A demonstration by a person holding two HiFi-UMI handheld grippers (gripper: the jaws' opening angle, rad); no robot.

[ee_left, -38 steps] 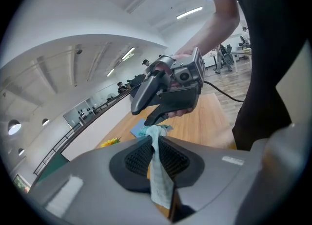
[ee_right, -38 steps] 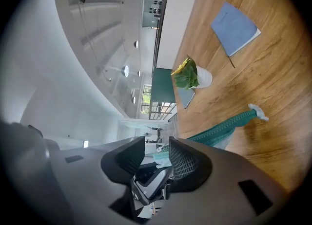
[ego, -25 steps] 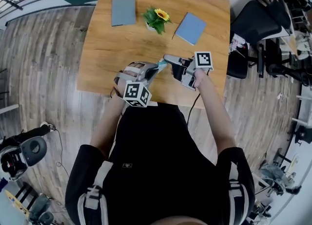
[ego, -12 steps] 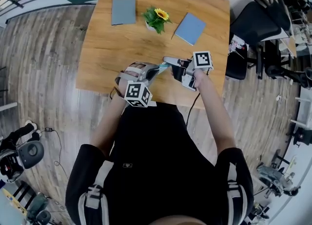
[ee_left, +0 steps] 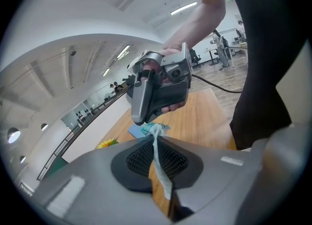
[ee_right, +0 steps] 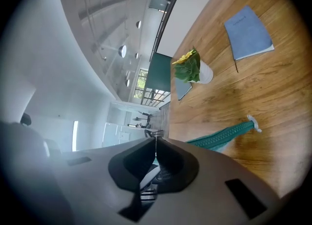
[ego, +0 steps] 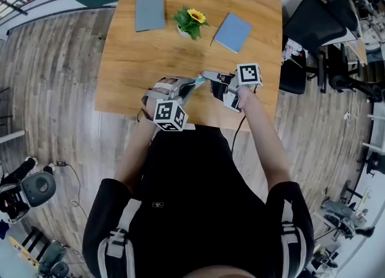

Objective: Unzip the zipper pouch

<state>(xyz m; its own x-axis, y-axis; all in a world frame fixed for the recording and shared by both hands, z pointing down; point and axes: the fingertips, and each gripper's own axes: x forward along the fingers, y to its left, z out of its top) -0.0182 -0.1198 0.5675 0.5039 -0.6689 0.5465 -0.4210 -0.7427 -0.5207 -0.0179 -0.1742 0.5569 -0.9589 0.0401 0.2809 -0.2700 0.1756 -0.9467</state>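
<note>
Though head view hides it, right gripper (ee_right: 155, 140) seemingly pinches pouch zipper (ee_right: 225, 133).

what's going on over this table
A person holds a zipper pouch above the near edge of the wooden table with two grippers. The left gripper is shut on one end of it. The right gripper is shut at the other end, by the teal zipper, which looks closed.
</note>
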